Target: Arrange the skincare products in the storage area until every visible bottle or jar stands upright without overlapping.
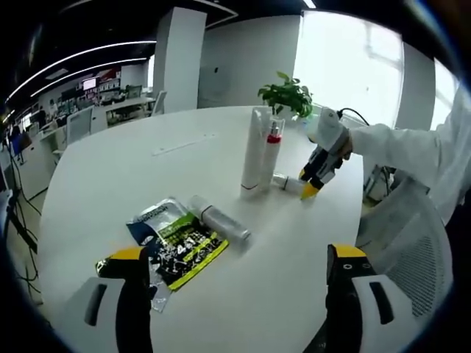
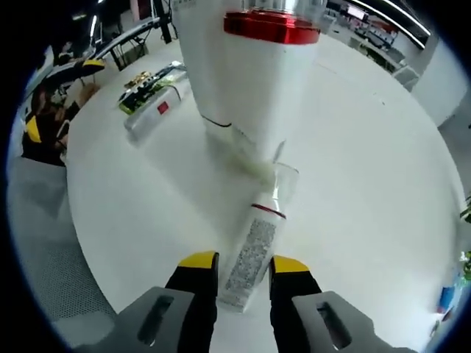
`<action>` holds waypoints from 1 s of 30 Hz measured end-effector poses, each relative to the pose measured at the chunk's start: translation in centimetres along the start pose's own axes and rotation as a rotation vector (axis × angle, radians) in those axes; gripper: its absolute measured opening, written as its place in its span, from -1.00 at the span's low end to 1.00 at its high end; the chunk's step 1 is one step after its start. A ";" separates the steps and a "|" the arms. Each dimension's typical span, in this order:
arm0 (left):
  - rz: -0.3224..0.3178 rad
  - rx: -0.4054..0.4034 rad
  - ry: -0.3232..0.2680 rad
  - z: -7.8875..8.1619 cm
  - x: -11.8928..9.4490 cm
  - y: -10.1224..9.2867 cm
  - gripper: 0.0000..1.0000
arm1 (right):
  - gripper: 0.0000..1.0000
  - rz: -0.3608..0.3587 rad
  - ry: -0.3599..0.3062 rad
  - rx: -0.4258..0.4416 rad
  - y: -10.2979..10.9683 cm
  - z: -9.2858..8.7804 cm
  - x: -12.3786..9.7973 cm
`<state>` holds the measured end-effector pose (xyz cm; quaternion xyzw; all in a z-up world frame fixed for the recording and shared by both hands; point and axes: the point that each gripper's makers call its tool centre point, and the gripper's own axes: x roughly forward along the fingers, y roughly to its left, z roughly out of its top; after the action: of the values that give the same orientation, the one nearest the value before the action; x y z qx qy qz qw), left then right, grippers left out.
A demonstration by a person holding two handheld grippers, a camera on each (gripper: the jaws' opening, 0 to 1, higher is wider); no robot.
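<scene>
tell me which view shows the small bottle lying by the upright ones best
The right gripper view: the lying bottle sits close up between the right gripper jaws, its printed label and clear cap end visible. In the left gripper view it is small and distant, beside the tall white tube, partly hidden by the gripper's tips.

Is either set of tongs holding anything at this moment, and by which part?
The right tongs straddle the lower end of a small lying bottle; whether they grip it cannot be told. The left tongs are open and hold nothing.
</scene>
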<state>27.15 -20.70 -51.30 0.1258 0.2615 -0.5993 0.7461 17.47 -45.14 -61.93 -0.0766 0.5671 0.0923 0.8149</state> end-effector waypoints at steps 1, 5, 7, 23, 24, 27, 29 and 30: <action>-0.001 0.001 0.000 0.0 0.1 -0.2 0.87 | -0.61 0.000 0.002 -0.018 0.1 0.0 0.0; -0.012 0.002 0.005 0.0 0.4 -0.7 0.86 | -0.63 -0.010 -0.023 0.037 -0.3 0.0 0.0; -0.019 0.005 0.008 0.0 0.6 -1.1 0.85 | -0.65 -0.012 -0.041 0.035 -0.4 -0.1 0.0; -0.129 0.004 -0.024 1.7 2.3 -5.4 0.76 | -0.74 -0.035 -0.082 0.130 -0.4 -0.8 -0.1; -0.139 -0.001 -0.033 1.9 2.4 -5.6 0.75 | -0.75 -0.029 -0.105 0.135 -0.6 -0.6 -0.1; -0.153 -0.012 -0.050 2.2 2.8 -6.3 0.71 | -0.76 -0.022 -0.161 0.187 -0.5 -0.6 -0.1; -0.159 -0.015 -0.045 2.2 3.0 -6.5 0.67 | -0.76 -0.035 -0.184 0.203 -0.3 -0.9 -0.4; -0.161 -0.016 -0.044 2.2 3.1 -6.6 0.66 | -0.77 -0.043 -0.196 0.214 0.1 -1.2 -0.6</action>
<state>21.76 -26.03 -50.36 0.0850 0.2590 -0.6579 0.7020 16.15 -45.36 -61.78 0.0083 0.4896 0.0209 0.8717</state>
